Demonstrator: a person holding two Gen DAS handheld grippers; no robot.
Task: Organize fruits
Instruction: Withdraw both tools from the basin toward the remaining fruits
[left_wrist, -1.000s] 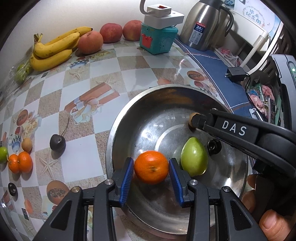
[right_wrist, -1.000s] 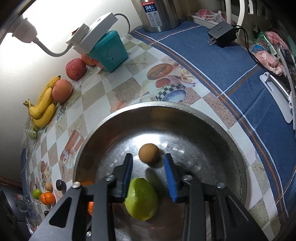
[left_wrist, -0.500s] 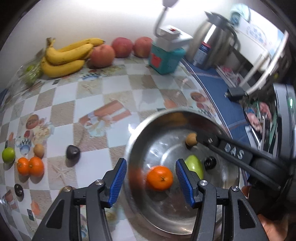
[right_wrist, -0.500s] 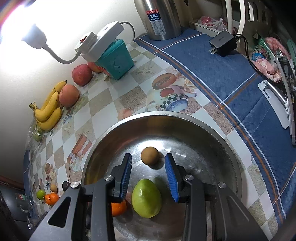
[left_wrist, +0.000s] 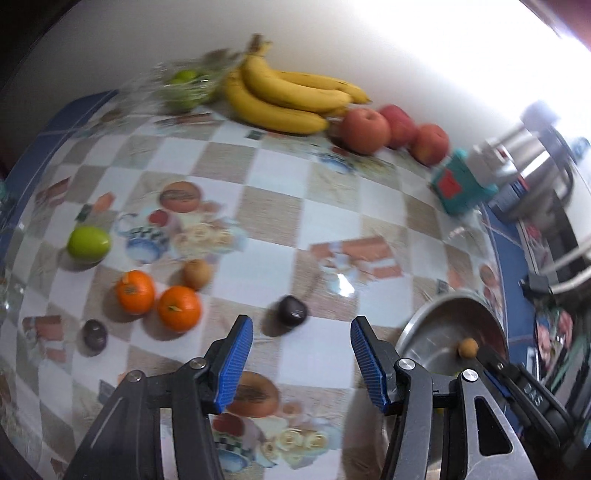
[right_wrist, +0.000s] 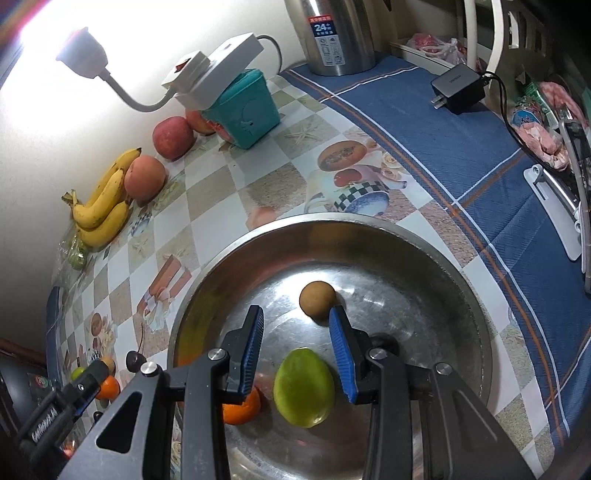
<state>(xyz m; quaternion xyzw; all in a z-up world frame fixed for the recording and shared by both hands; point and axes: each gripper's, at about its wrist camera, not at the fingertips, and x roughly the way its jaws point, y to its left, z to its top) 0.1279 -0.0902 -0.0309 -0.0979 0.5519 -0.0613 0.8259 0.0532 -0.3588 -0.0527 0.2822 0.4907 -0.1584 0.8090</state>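
The left tongs (left_wrist: 301, 354) have swung off the steel bowl (right_wrist: 461, 280) and now hang open and empty over the bench (left_wrist: 280, 206) near a dark plum (left_wrist: 292, 311). The released orange (right_wrist: 242, 408) stays in the bowl beside the green fruit (right_wrist: 303, 386), under the open right tongs (right_wrist: 297, 350).

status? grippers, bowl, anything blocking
Left gripper open, empty, over table. Right gripper open above bowl. Bowl holds orange, green fruit, brown fruit. Nothing blocking.
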